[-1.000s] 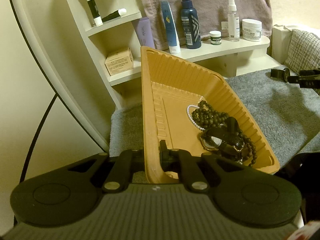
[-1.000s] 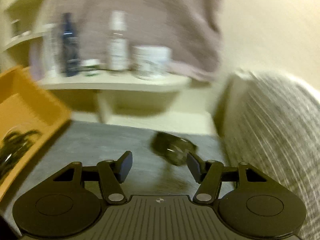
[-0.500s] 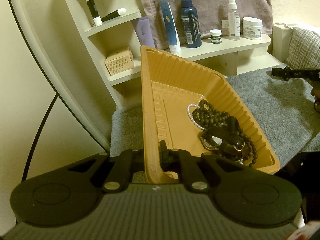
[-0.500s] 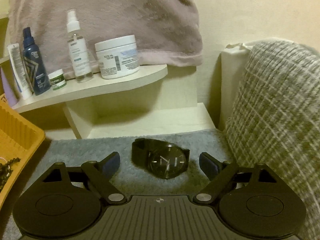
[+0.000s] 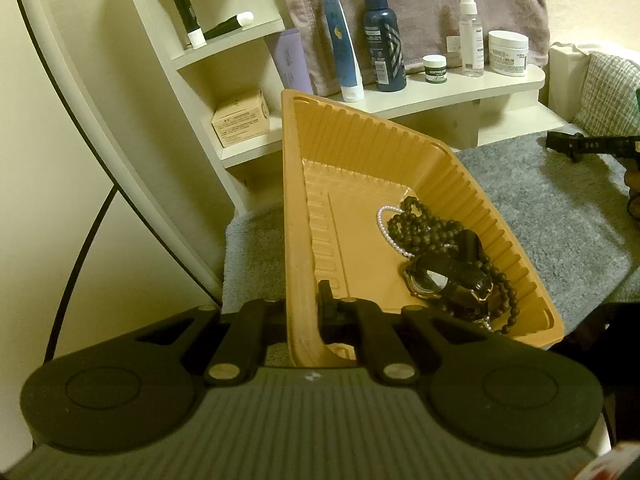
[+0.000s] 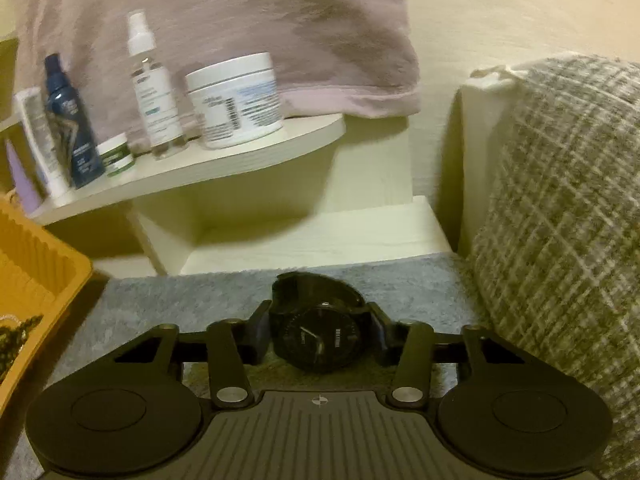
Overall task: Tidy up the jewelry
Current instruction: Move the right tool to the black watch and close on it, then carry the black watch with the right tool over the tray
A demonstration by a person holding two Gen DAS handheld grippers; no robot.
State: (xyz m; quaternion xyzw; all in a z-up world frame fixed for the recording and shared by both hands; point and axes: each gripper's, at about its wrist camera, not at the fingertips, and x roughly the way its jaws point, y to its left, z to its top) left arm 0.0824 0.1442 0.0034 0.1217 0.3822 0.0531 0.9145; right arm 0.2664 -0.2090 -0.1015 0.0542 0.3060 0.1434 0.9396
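Grey felt mat across the work surface, backed by a cream wall and a cream shelf. On that shelf, left to right: dark blue bottle, small green-lidded jar, clear spray bottle, white tub, all in front of a hanging mauve towel. Off to the right, a woven checked cushion.

Near the mat's back edge, close to the cushion: black watch, dial up, strap curled behind it. Straddled by the right gripper, jaws just closing in, narrowed to the width of the case, one pad against each side of it. Resting on the mat, as far as can be told.

Over on the left, orange ribbed tray, seemingly tipped toward its right side. Pinched by its near left wall in the left gripper, jaws almost together with only the thin plastic between them. Gathered in the tray's near right corner: dark bead strand, thin white pearl strand peeking out beside it, and a second watch lying among the beads. Well apart from the black watch on the mat.
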